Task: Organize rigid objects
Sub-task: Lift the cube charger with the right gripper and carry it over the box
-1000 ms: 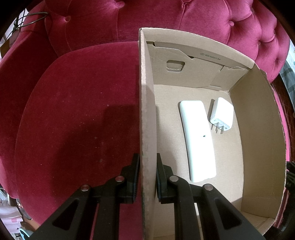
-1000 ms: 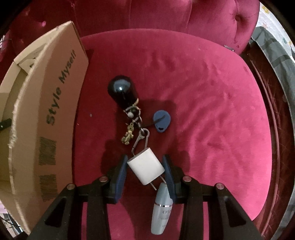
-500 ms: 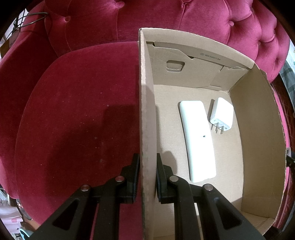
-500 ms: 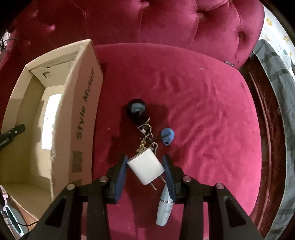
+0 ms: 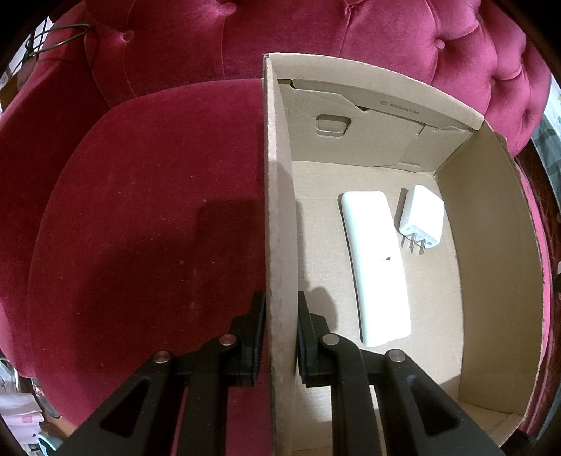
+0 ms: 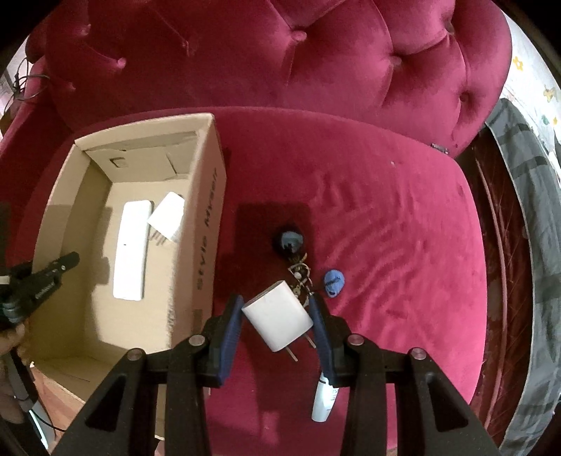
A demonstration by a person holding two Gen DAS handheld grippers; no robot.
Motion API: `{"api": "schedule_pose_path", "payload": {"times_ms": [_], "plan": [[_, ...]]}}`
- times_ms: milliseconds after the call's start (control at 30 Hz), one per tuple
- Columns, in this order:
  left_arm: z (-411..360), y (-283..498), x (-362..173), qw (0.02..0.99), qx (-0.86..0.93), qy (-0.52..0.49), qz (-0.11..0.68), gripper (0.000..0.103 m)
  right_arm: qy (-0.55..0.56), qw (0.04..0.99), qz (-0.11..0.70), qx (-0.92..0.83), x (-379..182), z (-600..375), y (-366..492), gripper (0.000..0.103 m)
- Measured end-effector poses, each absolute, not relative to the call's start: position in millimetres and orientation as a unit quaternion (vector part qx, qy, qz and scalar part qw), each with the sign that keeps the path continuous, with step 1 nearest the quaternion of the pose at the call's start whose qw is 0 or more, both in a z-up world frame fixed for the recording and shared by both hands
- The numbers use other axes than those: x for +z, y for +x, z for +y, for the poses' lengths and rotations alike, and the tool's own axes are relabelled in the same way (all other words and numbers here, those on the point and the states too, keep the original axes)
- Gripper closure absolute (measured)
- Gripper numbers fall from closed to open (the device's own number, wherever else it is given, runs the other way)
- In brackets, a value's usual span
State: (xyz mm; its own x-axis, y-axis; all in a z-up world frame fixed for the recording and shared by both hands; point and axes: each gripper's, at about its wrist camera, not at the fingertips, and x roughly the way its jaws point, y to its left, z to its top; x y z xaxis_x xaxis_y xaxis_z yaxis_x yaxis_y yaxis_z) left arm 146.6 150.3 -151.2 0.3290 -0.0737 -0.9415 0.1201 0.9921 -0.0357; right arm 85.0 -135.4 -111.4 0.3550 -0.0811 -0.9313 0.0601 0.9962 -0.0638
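My right gripper point(image 6: 277, 321) is shut on a white plug charger point(image 6: 277, 321) and holds it high above the red seat, right of the cardboard box point(image 6: 207, 224). Inside the box lie a long white remote point(image 5: 377, 266) and another white charger point(image 5: 420, 217); both also show in the right wrist view, the remote point(image 6: 131, 245) and the charger point(image 6: 168, 217). My left gripper point(image 5: 280, 336) is shut on the box's left wall point(image 5: 278, 228). On the seat lie a dark ball with a keychain point(image 6: 292, 245), a blue fob point(image 6: 333, 282) and a white tube point(image 6: 324, 400).
The box stands on a red velvet tufted chair point(image 6: 385, 228). The chair back point(image 5: 350, 31) rises just behind the box. A grey cloth point(image 6: 529, 210) hangs beyond the chair's right edge. The left gripper point(image 6: 45, 277) shows at the box's left wall in the right wrist view.
My right gripper has risen with the white charger, away from the seat, so the box's inside has come into its view. The left gripper and box have not moved.
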Motion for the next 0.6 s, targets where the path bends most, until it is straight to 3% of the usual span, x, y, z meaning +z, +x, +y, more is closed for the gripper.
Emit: {"api": "schedule_pose_path", "payload": {"times_ms": [600], "plan": [[155,148,-150,0.814,-0.063,0.013,0.577,0.086,-0.028,0.835,0.549,0.013,-91,-74,102,0.062]]}}
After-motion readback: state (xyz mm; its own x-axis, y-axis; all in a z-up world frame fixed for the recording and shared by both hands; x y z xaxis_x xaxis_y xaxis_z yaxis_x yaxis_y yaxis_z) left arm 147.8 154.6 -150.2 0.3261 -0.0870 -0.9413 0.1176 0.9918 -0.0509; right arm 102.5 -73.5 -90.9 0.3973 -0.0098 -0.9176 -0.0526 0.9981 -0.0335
